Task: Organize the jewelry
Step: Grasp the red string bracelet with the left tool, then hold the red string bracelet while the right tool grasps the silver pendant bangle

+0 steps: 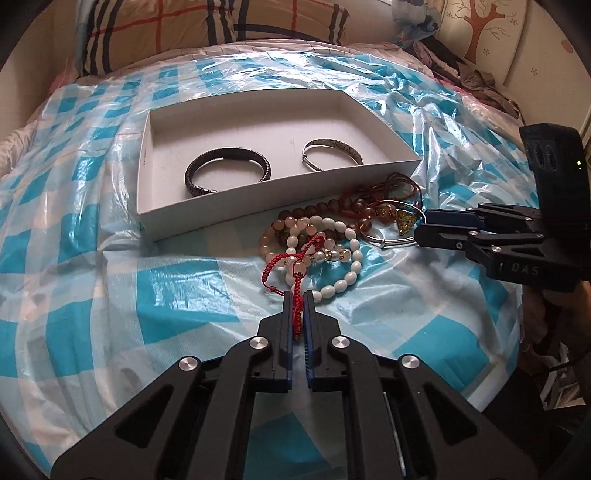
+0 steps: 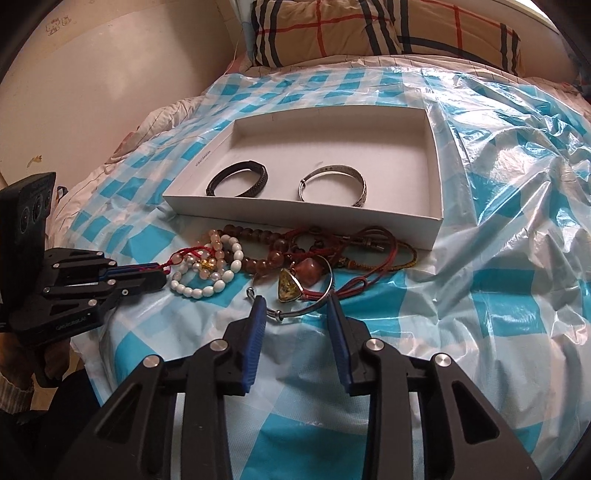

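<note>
A white box (image 1: 207, 216) (image 2: 436, 155) lies on the bed with a dark braided bracelet (image 1: 228, 170) (image 2: 237, 180) and a silver bangle (image 1: 332, 154) (image 2: 332, 185) inside. In front of it is a pile of jewelry: white bead bracelet (image 1: 338, 254) (image 2: 207, 290), brown beads (image 1: 325, 206) (image 2: 258, 236), cords, an amber pendant (image 2: 288, 288). My left gripper (image 1: 297, 297) (image 2: 162, 275) is shut on a red cord bracelet (image 1: 291, 258). My right gripper (image 2: 297, 302) (image 1: 421, 225) is open, its fingers on either side of a thin silver bangle (image 2: 303, 310).
A blue-and-white checked plastic sheet (image 1: 147, 288) (image 2: 498, 258) covers the bed. A plaid pillow (image 1: 207, 33) (image 2: 369, 29) lies behind the box. A wall (image 2: 92, 92) is at the left, clothes (image 1: 469, 74) at the far right.
</note>
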Motion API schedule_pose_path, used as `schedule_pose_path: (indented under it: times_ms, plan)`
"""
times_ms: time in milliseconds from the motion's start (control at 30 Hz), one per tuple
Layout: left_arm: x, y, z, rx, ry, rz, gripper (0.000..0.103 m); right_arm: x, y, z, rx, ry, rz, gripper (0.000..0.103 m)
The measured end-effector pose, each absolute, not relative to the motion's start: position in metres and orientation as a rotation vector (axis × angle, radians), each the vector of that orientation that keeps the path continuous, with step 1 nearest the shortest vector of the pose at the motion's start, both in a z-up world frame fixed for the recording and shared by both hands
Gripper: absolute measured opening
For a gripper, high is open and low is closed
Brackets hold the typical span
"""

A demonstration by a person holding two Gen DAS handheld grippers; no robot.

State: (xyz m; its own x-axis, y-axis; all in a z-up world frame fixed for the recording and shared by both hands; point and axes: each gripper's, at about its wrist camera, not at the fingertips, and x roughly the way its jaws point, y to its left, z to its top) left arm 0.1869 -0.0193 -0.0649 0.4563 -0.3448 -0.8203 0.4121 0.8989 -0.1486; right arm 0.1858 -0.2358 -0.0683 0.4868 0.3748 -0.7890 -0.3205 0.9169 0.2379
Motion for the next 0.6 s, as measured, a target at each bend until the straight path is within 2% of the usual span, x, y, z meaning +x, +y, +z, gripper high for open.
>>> schedule_pose_path:
  times_ms: [300,400,567,600]
  plan:
    - [0.178,-0.007,-0.065,0.062,1.0,-0.464,0.005,0.193,-0.239,-0.074,0.106,0.982,0.4,0.036]
    - [0.178,-0.008,-0.066,0.06,0.998,-0.456,0.005,0.189,-0.239,-0.068,0.089,0.953,0.403,0.027]
    - [0.178,-0.007,-0.067,0.051,0.999,-0.454,0.005,0.174,-0.232,-0.053,0.027,0.897,0.449,0.021]
    - [0.178,-0.007,-0.067,0.052,0.998,-0.453,0.005,0.171,-0.23,-0.05,0.011,0.892,0.456,0.015]
